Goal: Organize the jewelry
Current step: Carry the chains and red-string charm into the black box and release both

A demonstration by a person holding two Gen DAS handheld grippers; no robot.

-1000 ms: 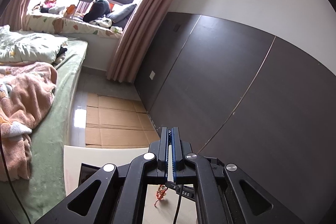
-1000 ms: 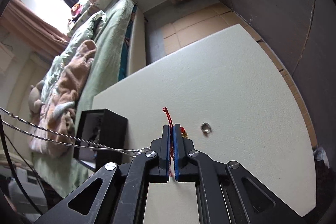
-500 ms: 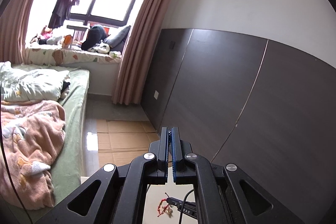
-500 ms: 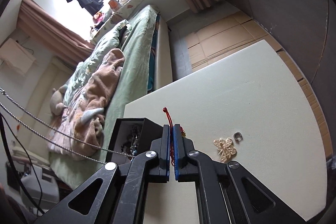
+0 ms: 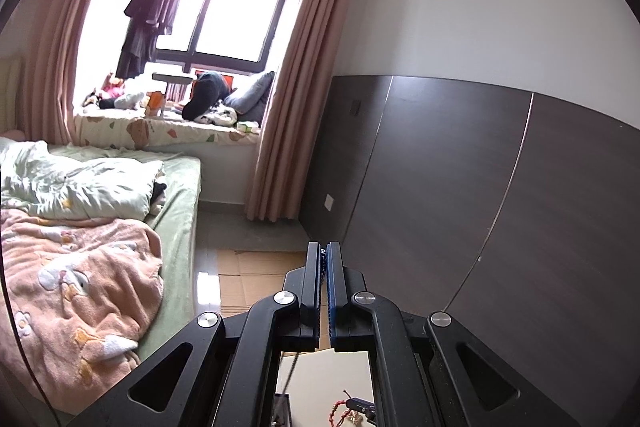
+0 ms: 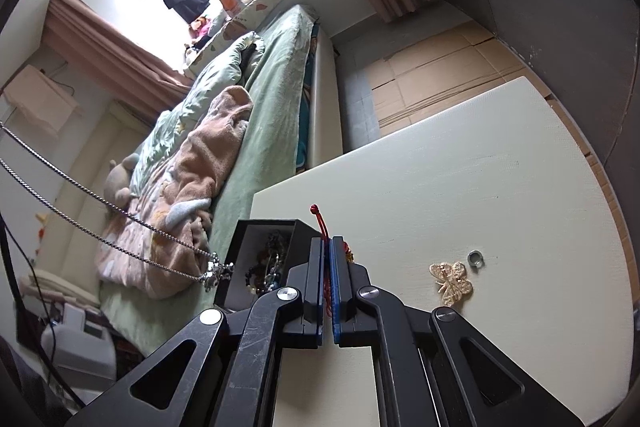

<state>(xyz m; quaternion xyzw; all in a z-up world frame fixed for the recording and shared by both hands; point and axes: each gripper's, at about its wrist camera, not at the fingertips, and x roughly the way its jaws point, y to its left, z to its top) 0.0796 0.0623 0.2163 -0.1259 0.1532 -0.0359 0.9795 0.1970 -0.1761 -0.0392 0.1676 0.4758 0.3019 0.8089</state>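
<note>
Right gripper (image 6: pixel 328 247) has its jaws clamped on a red cord bracelet (image 6: pixel 320 223), knotted end poking out past the tips. Just behind sits the black jewelry box (image 6: pixel 260 259), open with beads inside, and a silver chain necklace (image 6: pixel 120 227) hangs over it. Left gripper (image 5: pixel 324 259) is pinched together, probably on that chain, hard to tell. Further out on the white table (image 6: pixel 480 187): a gold butterfly brooch (image 6: pixel 450 283) and a small ring (image 6: pixel 475 259) beside it.

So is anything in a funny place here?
Yes. The silver chain hangs stretched through the air above the black box, not in it. The gold butterfly and ring lie loose on the table.
</note>
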